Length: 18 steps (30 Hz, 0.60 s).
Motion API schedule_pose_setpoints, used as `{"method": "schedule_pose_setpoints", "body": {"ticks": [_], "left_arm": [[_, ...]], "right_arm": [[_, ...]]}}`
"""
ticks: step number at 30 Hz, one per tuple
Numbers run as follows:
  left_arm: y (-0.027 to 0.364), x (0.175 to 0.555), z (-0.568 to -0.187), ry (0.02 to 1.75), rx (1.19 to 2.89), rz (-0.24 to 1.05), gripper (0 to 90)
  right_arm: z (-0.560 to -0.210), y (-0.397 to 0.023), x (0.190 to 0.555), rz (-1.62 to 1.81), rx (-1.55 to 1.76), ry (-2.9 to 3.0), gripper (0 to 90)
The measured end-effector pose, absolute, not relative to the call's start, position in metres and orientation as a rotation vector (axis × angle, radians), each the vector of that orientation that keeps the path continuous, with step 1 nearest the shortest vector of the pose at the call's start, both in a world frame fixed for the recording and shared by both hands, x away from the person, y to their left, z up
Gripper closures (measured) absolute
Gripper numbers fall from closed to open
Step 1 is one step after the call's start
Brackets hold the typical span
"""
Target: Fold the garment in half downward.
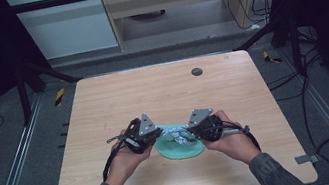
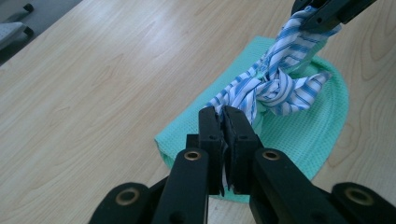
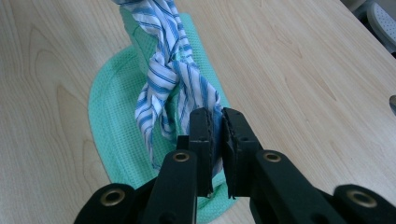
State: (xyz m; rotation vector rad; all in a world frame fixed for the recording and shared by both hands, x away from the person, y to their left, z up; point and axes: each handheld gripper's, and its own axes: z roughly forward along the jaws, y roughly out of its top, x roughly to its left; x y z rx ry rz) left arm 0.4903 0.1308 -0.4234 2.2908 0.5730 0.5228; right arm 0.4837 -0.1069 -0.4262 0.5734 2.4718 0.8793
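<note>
Your left gripper and right gripper each pinch one end of the striped cloth, jaws pressed on it. Its knot sits over the green mat. The knot looks formed; tightening and letting go remain.

left gripper, right gripper, fingers clamped, seemingly level

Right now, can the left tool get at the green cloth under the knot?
Probably not as it stands: the left tool is shut on one end of the striped cloth, which is knotted over the green cloth. The green cloth lies just below it, uncovered, but the tool would have to release first.
</note>
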Motion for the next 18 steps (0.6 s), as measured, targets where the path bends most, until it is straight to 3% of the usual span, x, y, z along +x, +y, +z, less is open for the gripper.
{"method": "schedule_pose_setpoints", "body": {"ticks": [18], "left_arm": [[0.13,0.477,-0.441,0.558,2.309,0.482,86.6]], "right_arm": [[-0.443,-0.109,0.47,0.866,0.569,2.495,82.3]]}}
